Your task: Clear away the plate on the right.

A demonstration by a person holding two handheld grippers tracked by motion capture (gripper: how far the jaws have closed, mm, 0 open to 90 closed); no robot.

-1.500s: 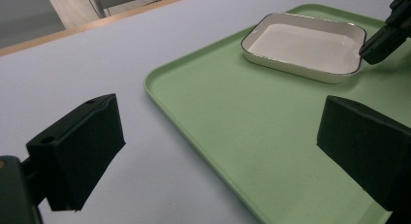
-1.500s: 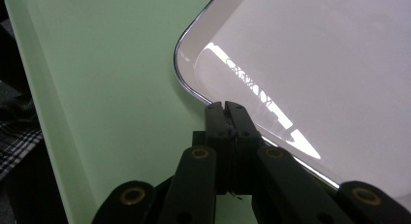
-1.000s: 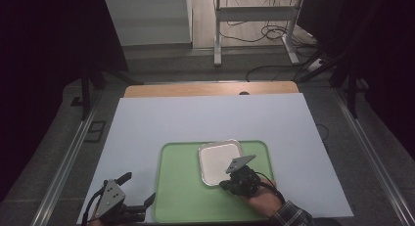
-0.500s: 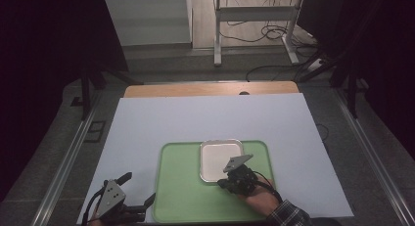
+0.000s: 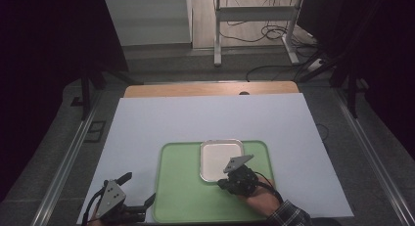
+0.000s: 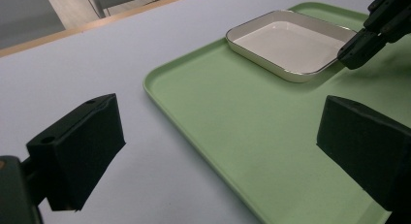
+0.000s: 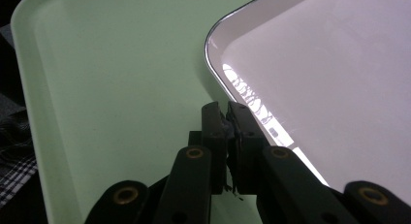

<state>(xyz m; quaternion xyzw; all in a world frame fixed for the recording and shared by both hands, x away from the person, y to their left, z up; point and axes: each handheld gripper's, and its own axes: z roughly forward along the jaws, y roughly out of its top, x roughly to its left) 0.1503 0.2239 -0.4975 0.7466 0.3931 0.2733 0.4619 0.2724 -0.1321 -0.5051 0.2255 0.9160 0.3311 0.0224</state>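
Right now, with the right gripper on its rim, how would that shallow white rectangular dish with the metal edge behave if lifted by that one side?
The shallow white rectangular dish looks rigid, so it likely won't flex. Its glossy surface may be slippery on the green plastic tray. Held by the right gripper at one edge, it would probably droop away from that grip.

Looks like a lab or test room, not anyone's home

The table (image 5: 205, 116) is wrapped in a plain pale sheet with a strip of wood showing along its far edge, and metal rails (image 5: 66, 162) run down the floor on both sides of it. Behind the table there's a bare metal stand (image 5: 254, 25) with loose cables (image 5: 274, 35) lying on the floor around its legs, and grey carpet (image 5: 195, 69) between the two. Everything off to the table's sides is dark.
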